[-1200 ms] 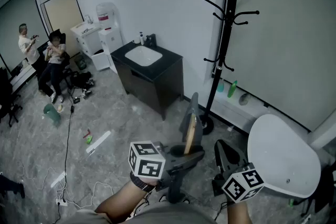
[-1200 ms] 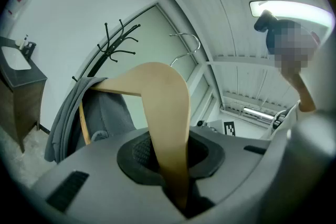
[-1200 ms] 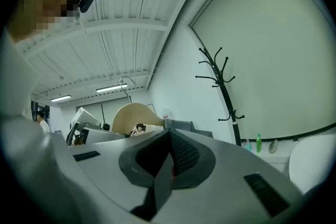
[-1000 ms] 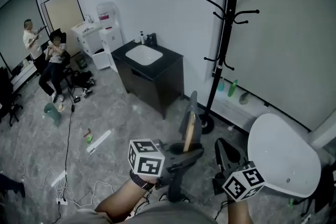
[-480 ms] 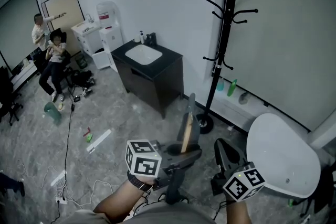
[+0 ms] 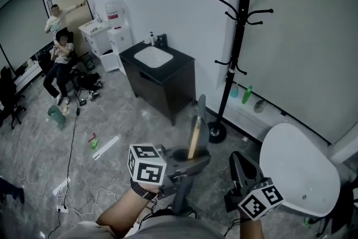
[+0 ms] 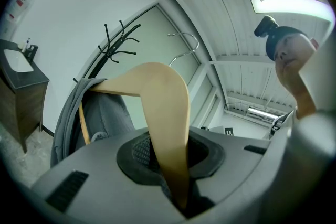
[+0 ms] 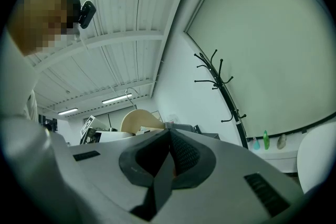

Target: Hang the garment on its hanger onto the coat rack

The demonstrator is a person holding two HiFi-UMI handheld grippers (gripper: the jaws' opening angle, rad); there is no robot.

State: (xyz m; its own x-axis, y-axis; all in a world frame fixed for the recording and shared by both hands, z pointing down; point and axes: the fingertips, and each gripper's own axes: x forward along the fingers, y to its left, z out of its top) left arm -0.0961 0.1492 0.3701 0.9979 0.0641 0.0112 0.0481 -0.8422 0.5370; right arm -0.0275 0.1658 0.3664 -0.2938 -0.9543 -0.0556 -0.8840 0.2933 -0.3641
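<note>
My left gripper (image 6: 187,164) is shut on one arm of a wooden hanger (image 6: 194,134), which stands upright with a grey garment (image 6: 201,112) draped on it. In the left gripper view the hanger's wood (image 7: 163,107) runs down between the jaws. Its metal hook (image 7: 185,42) points up and the garment (image 7: 100,113) hangs at the left. The black coat rack (image 6: 235,36) stands against the wall beyond the hanger, apart from it. My right gripper (image 6: 238,169) is low at the right, shut with nothing in it (image 8: 168,157). The coat rack (image 8: 220,86) also shows in that view.
A black sink cabinet (image 6: 159,78) stands left of the rack's base. A white round table (image 6: 299,168) is close at the right. Bottles (image 6: 246,95) sit on a low ledge by the wall. Two people (image 6: 59,47) are far left, with cables (image 6: 70,176) on the floor.
The left gripper with the hanger has drifted slightly left in the view. The standing person at the back has walked to the right and raised an arm. The right gripper has barely moved.
</note>
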